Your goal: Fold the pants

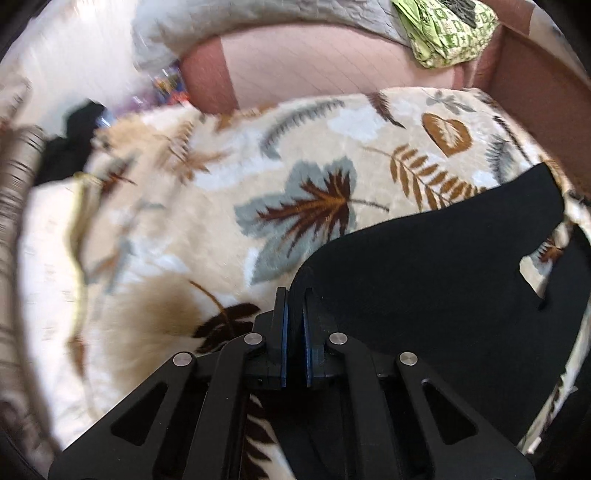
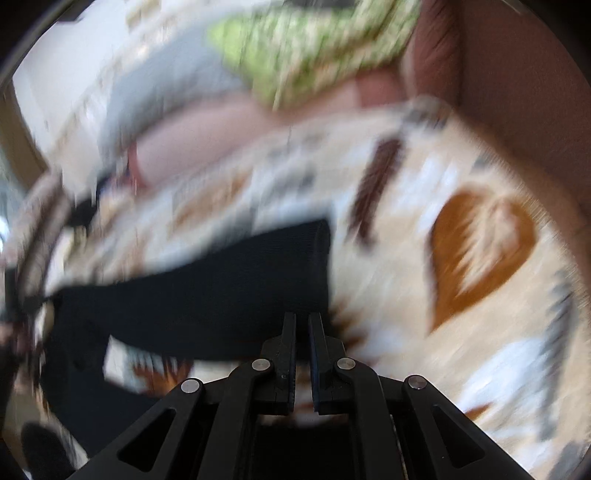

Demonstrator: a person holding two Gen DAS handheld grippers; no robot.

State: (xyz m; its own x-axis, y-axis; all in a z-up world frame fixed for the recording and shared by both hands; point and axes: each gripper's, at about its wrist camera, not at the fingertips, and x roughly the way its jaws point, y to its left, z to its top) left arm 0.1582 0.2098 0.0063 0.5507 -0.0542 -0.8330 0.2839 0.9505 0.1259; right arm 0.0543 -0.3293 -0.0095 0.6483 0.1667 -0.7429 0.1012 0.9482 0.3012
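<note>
Left wrist view. The left gripper (image 1: pixel 295 295) has its jaws drawn together, and the near-left corner of the black pants (image 1: pixel 424 266) sits between the blue pads (image 1: pixel 283 332); I judge it pinched, though the dark cloth hides the exact contact. From this gripper the garment runs off to the right and slightly far, its long axis lying across the leaf-print blanket (image 1: pixel 207 206). The cloth is plain black, matte, with a smooth curved far edge and a notch on its right side where blanket shows through. A green patterned bundle (image 1: pixel 447 29) lies at the far right, well apart.

Right wrist view. This view is heavily blurred. The right gripper (image 2: pixel 302 319) is likewise pressed nearly closed. The pants (image 2: pixel 207 288) spread from its tips out to the left as a long dark band over the blanket (image 2: pixel 406 354). An edge appears to reach the jaws, but whether it is held cannot be told.

Judgement: each gripper stands at an opposite end of the garment, so the coming fold likely turns on carrying that edge across its long axis.
</note>
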